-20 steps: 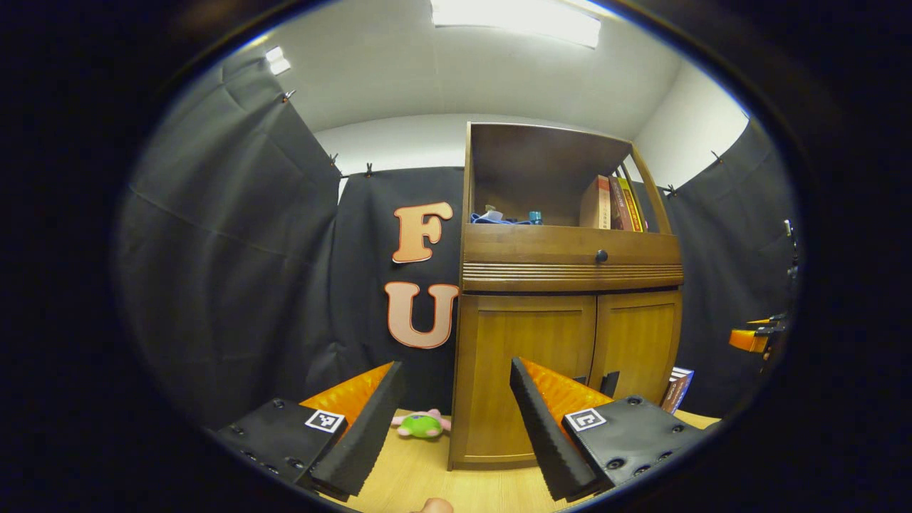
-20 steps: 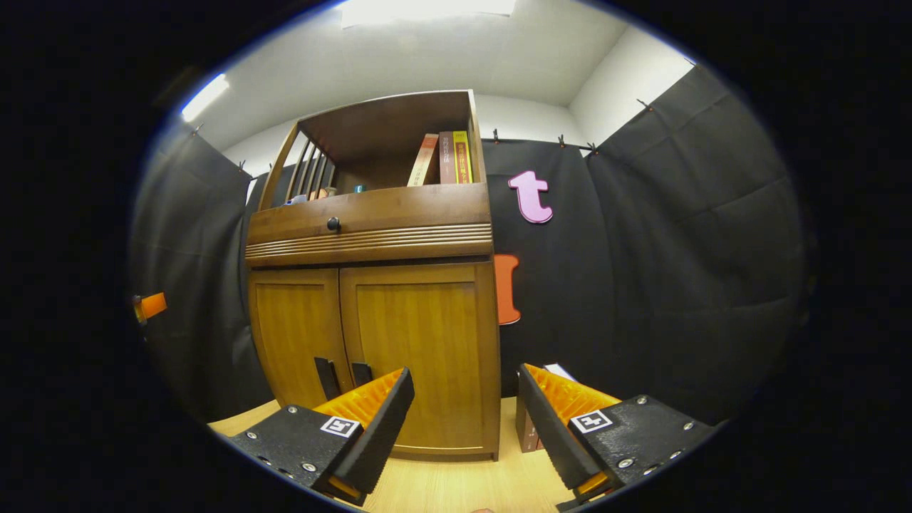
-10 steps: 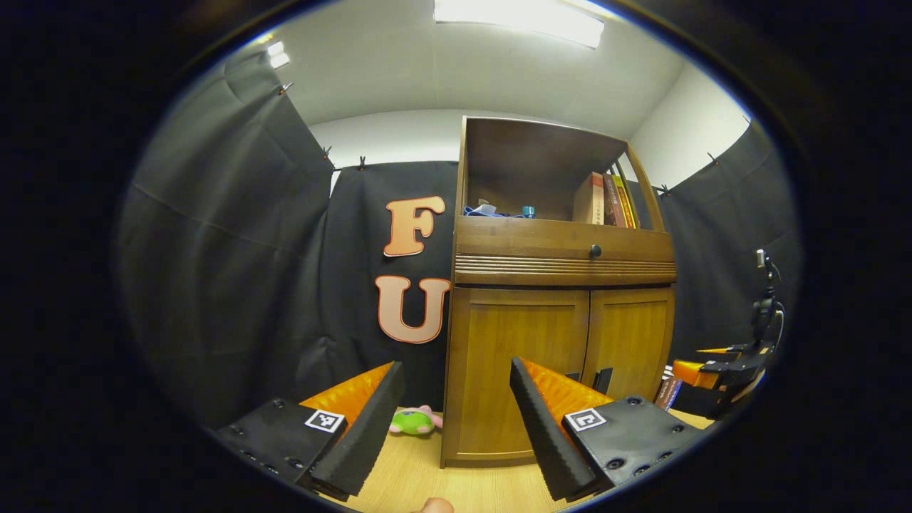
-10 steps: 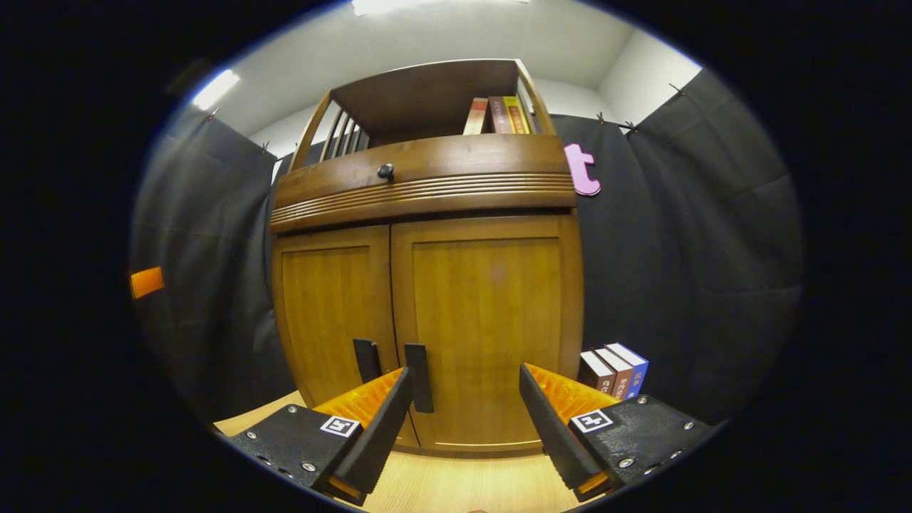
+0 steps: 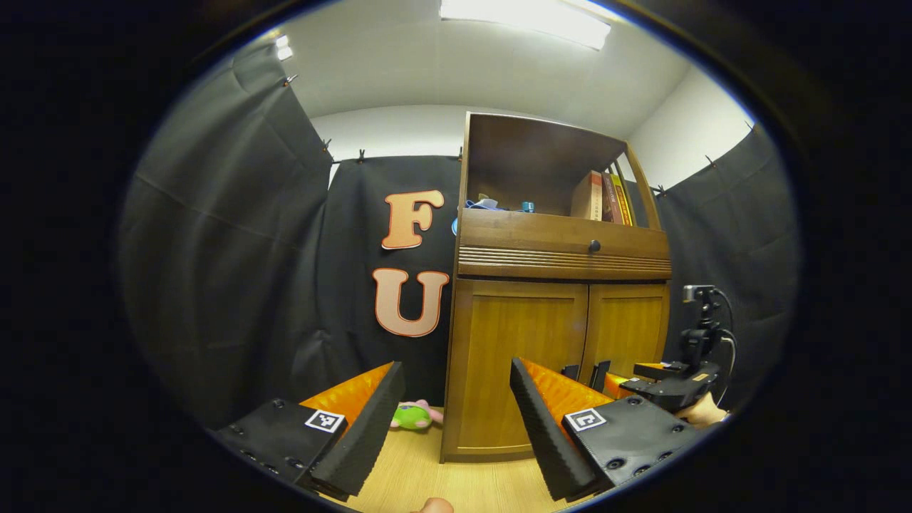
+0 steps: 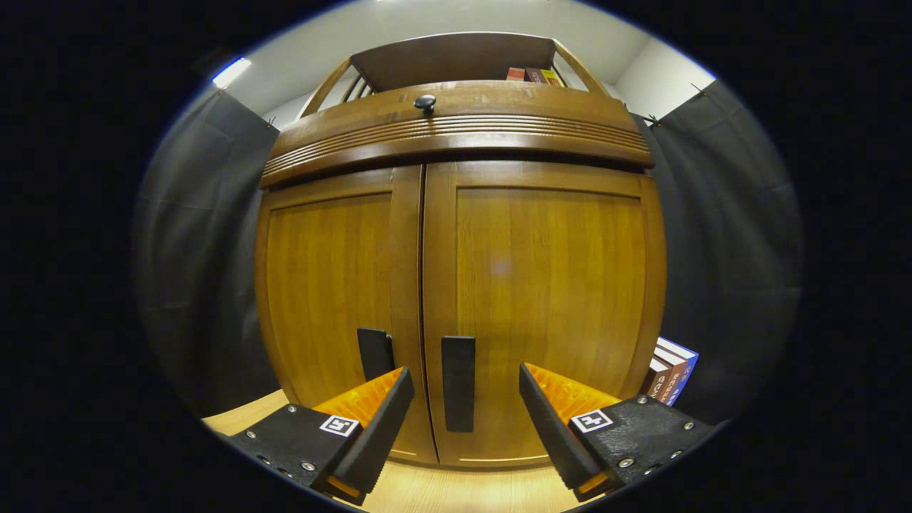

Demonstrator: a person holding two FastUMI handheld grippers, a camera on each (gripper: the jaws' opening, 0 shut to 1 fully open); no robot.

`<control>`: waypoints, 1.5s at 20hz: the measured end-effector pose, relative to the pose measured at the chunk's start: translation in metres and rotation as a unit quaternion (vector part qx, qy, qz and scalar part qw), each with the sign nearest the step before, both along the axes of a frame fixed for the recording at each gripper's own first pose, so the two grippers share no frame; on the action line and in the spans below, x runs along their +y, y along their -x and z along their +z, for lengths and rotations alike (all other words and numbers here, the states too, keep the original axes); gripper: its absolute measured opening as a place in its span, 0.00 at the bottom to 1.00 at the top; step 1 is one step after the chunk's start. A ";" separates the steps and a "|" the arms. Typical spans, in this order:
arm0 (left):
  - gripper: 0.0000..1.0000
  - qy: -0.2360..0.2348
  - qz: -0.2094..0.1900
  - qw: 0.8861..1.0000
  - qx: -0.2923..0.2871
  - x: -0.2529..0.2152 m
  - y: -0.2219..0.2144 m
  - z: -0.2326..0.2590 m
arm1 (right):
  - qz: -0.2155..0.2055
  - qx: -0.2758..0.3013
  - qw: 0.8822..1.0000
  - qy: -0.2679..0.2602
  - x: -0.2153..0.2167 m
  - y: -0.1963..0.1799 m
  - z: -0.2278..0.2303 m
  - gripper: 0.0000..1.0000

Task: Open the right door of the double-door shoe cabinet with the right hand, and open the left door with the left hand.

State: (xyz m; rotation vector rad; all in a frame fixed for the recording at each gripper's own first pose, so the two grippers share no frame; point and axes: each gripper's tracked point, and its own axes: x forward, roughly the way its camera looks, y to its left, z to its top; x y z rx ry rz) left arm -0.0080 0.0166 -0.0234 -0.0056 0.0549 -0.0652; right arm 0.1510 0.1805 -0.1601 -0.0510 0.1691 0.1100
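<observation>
The right gripper (image 6: 467, 399) has come much closer to the shoe cabinet (image 6: 463, 235) than a moment ago; its fingers are wide apart and hold nothing, and the right door's handle (image 6: 457, 383) stands just between them. I judge the grasp comes next. The left gripper (image 5: 456, 406) has hardly moved; it waits well back from the cabinet, also wide open and empty. Both doors are closed. I count two doors, the right door (image 6: 541, 299) and the left door (image 6: 331, 285), two dark handles, one small knob (image 6: 425, 102) above them, and three books (image 6: 670, 370) on the floor beside the cabinet.
</observation>
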 end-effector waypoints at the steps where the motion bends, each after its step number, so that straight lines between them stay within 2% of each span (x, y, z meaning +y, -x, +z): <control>1: 0.96 -0.003 0.005 1.000 0.000 0.005 0.001 0.000 | 0.002 0.005 1.000 -0.001 0.002 -0.006 -0.006 0.93; 2: 0.96 -0.006 0.011 1.000 -0.002 0.010 0.003 0.001 | 0.000 0.009 1.000 0.000 0.003 -0.013 -0.012 0.92; 3: 0.98 -0.007 0.015 1.000 -0.003 0.014 0.004 0.002 | -0.004 0.014 1.000 0.004 0.005 -0.020 -0.020 1.00; 4: 0.98 -0.007 0.019 1.000 -0.004 0.019 0.005 0.002 | -0.008 0.017 1.000 0.008 0.006 -0.027 -0.027 0.98; 5: 0.96 -0.008 0.021 1.000 -0.005 0.022 0.006 0.003 | -0.011 0.019 1.000 0.010 0.006 -0.031 -0.031 0.84; 9: 0.96 -0.013 0.032 0.999 -0.009 0.032 0.009 0.004 | -0.014 0.038 0.999 0.006 0.009 -0.046 -0.050 0.70; 10: 0.98 -0.013 0.034 0.999 -0.010 0.034 0.010 0.004 | -0.015 0.042 0.999 -0.003 0.009 -0.048 -0.053 0.56; 11: 0.96 -0.013 0.036 0.999 -0.010 0.036 0.010 0.004 | -0.014 0.047 0.999 -0.012 0.009 -0.048 -0.056 0.75; 12: 0.96 -0.013 0.035 0.999 -0.010 0.036 0.010 0.003 | -0.017 0.051 0.998 -0.019 0.009 -0.049 -0.059 0.62; 15: 0.96 -0.015 0.037 0.999 -0.007 0.037 0.008 0.001 | -0.023 0.056 0.998 -0.028 0.006 -0.052 -0.060 0.52; 16: 0.98 -0.015 0.037 0.999 -0.006 0.038 0.009 0.001 | -0.020 0.057 0.998 -0.032 0.007 -0.052 -0.060 0.43; 17: 0.98 -0.014 0.037 0.999 -0.006 0.037 0.009 0.000 | -0.018 0.056 0.998 -0.031 0.007 -0.050 -0.059 0.39; 22: 0.96 -0.012 0.036 0.999 -0.006 0.036 0.011 0.001 | -0.011 0.055 0.998 -0.027 0.007 -0.046 -0.058 0.35; 23: 0.96 -0.013 0.037 0.999 -0.007 0.037 0.011 0.001 | -0.008 0.056 0.998 -0.028 0.006 -0.043 -0.057 0.45; 24: 0.96 -0.013 0.041 0.999 -0.006 0.038 0.011 0.000 | -0.005 0.055 0.998 -0.029 0.006 -0.038 -0.057 0.45; 25: 0.96 -0.013 0.043 0.999 -0.006 0.039 0.010 0.000 | 0.000 0.054 0.998 -0.031 0.005 -0.033 -0.056 0.33; 30: 0.95 -0.020 0.042 0.999 -0.003 0.038 0.009 -0.004 | 0.019 0.056 0.998 -0.037 -0.003 -0.002 -0.052 0.33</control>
